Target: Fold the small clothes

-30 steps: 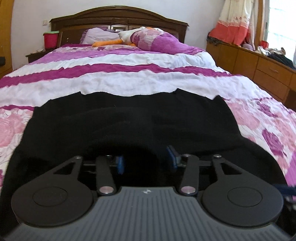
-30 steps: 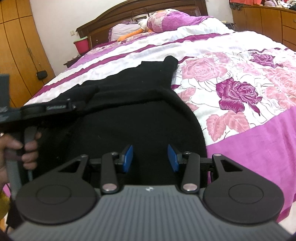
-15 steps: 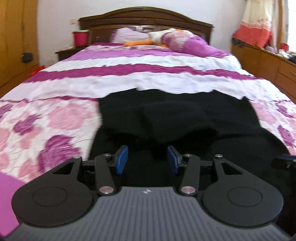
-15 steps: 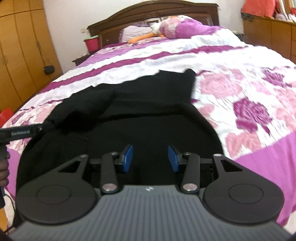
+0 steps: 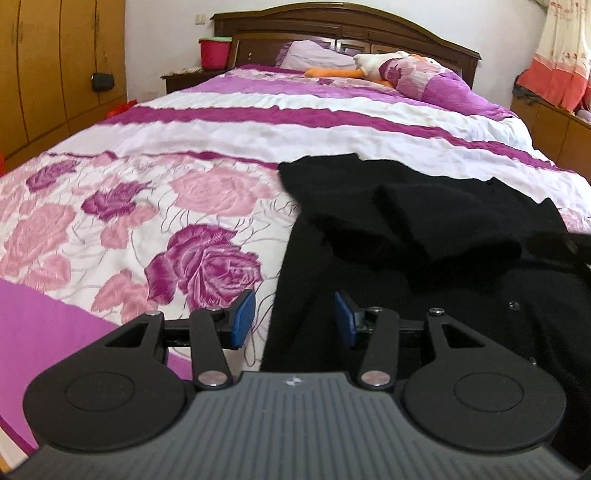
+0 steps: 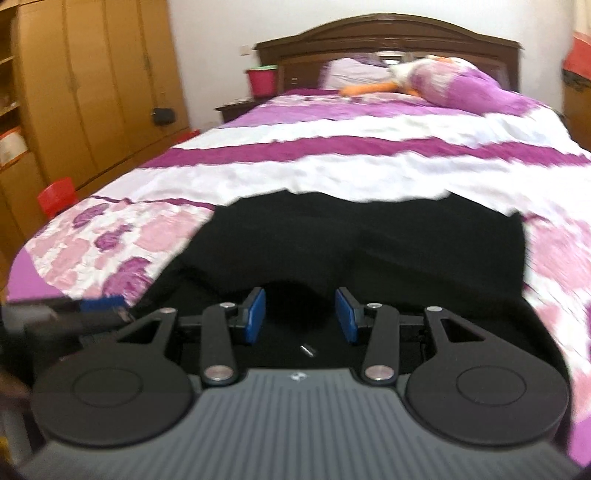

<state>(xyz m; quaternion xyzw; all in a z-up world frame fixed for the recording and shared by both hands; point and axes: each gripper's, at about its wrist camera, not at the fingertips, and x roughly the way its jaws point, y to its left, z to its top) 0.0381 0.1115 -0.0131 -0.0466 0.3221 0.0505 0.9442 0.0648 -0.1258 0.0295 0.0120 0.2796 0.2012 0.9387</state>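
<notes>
Purple and white floral bedding (image 5: 155,206) covered the bed, and I saw the black garment (image 5: 424,236) lying on it, partly folded, with one thick flap turned over its middle. My left gripper (image 5: 293,320) hung partly open at its left edge, holding nothing. My right gripper (image 6: 300,316) was also partly open and empty above the black cloth.

Light: soft, even daylight; bright on the white wall (image 5: 166,33).
Blur: right view smeared; left view sharp.
Edges: fisheye bends the tall wooden wardrobe (image 6: 92,85).
Dark: black knitted garment (image 5: 424,229) swallows detail.
</notes>
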